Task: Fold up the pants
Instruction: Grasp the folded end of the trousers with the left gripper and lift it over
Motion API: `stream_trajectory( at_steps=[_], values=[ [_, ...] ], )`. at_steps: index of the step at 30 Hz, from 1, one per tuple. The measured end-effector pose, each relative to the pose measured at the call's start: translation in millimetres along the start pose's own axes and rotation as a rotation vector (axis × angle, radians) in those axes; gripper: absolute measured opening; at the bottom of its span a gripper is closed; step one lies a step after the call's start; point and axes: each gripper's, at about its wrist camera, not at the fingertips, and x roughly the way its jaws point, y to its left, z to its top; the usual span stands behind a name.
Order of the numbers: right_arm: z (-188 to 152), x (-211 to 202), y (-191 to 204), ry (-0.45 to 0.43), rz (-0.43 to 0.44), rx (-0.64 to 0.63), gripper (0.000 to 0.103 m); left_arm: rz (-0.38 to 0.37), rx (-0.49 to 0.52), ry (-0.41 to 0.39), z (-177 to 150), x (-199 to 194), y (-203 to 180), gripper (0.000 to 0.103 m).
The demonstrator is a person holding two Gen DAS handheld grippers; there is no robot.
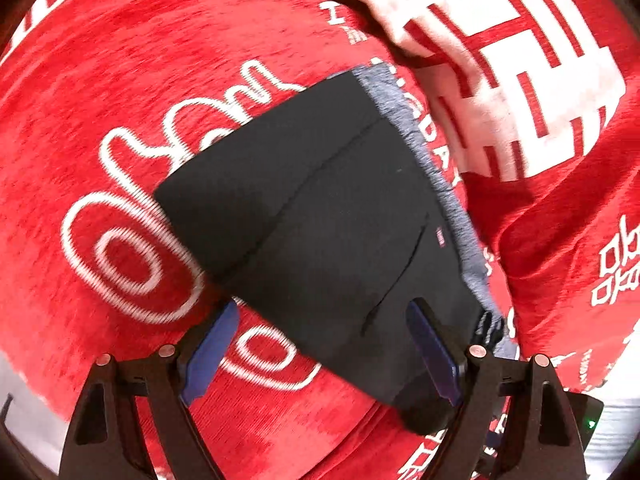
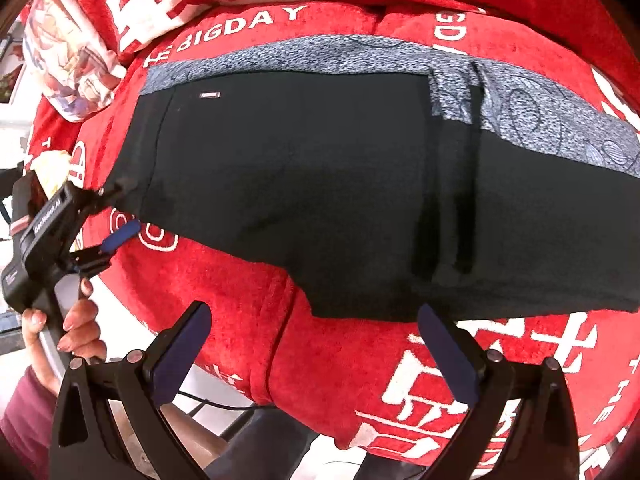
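On the red blanket point(image 2: 328, 360):
Pants point(image 2: 300, 168): black, grey waistband, lying folded.
Left gripper point(image 1: 320, 344): jaws spread, corner of pants between, unpinched.
Right gripper point(image 2: 316, 352): jaws apart, empty.

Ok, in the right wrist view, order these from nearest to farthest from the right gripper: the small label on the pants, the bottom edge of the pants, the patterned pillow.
1. Bottom edge of the pants, just ahead of the right gripper.
2. Small label, further up on the black fabric, near the grey band.
3. Patterned pillow, far upper left, beyond the pants.
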Motion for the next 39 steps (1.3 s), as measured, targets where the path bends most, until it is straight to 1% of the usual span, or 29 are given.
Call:
stream_trajectory(
  at_steps=[4,7,11,12,14,15,17,18,19,21,22,23,24,25,26,27,28,29,30,32,35,37,39],
  values=[
    [-1,5,4,-0.002,0.017,-0.013,0.103,-0.08,-0.017,-0.009,6,2,0,0.087],
    [-2,10,8,0.002,0.022,-0.015,0.103,-0.12,-0.041,-0.029,8,4,4,0.087],
    [-2,14,13,0.006,0.03,-0.018,0.103,-0.138,-0.07,-0.048,7,-4,4,0.087],
    [-2,13,15,0.004,0.031,-0.02,0.103,-0.17,-0.074,-0.053,6,-11,1,0.087],
    [-1,9,18,-0.006,0.038,-0.029,0.103,-0.214,-0.043,-0.087,6,-22,-10,0.087],
    [-1,6,19,-0.014,0.042,-0.035,0.103,-0.218,-0.03,-0.093,7,-23,-13,0.087],
    [0,2,21,-0.031,0.044,-0.049,0.103,-0.173,-0.019,-0.084,13,-14,-18,0.087],
    [2,0,21,-0.038,0.041,-0.053,0.103,-0.143,-0.041,-0.059,19,-4,-15,0.087],
    [4,-1,20,-0.041,0.039,-0.055,0.103,-0.125,-0.053,-0.05,22,1,-14,0.087],
    [10,-4,19,-0.049,0.028,-0.056,0.103,-0.088,-0.052,-0.065,23,2,-17,0.085],
    [15,-7,19,-0.059,0.022,-0.058,0.103,-0.015,-0.015,-0.078,21,1,-26,0.069],
    [21,-11,19,-0.069,0.02,-0.063,0.103,0.039,0.02,-0.083,20,2,-31,0.058],
    [27,-13,19,-0.078,0.021,-0.067,0.103,0.137,0.095,-0.09,17,3,-40,0.042],
    [36,-18,20,-0.091,0.023,-0.073,0.103,0.2,0.167,-0.097,13,4,-47,0.039],
    [44,-20,21,-0.098,0.024,-0.076,0.103,0.231,0.216,-0.111,9,3,-52,0.038],
    [56,-25,23,-0.108,0.03,-0.081,0.103,0.284,0.309,-0.14,2,1,-64,0.036],
    [65,-29,26,-0.115,0.036,-0.085,0.103,0.324,0.376,-0.157,-3,0,-72,0.035],
    [77,-34,31,-0.123,0.048,-0.093,0.103,0.386,0.481,-0.189,-12,2,-84,0.035],
    [88,-38,37,-0.126,0.062,-0.105,0.103,0.463,0.612,-0.232,-26,5,-97,0.034],
    [111,-44,52,-0.116,0.099,-0.135,0.103,0.558,0.78,-0.286,-49,11,-112,0.034],
    [139,-45,83,-0.062,0.173,-0.187,0.103,0.598,0.888,-0.324,-64,8,-115,0.034],
    [156,-36,110,-0.002,0.207,-0.23,0.103,0.605,0.909,-0.329,-66,7,-115,0.034],
    [169,-25,139,0.061,0.224,-0.289,0.103,0.609,0.925,-0.327,-64,7,-117,0.034]
  ],
)
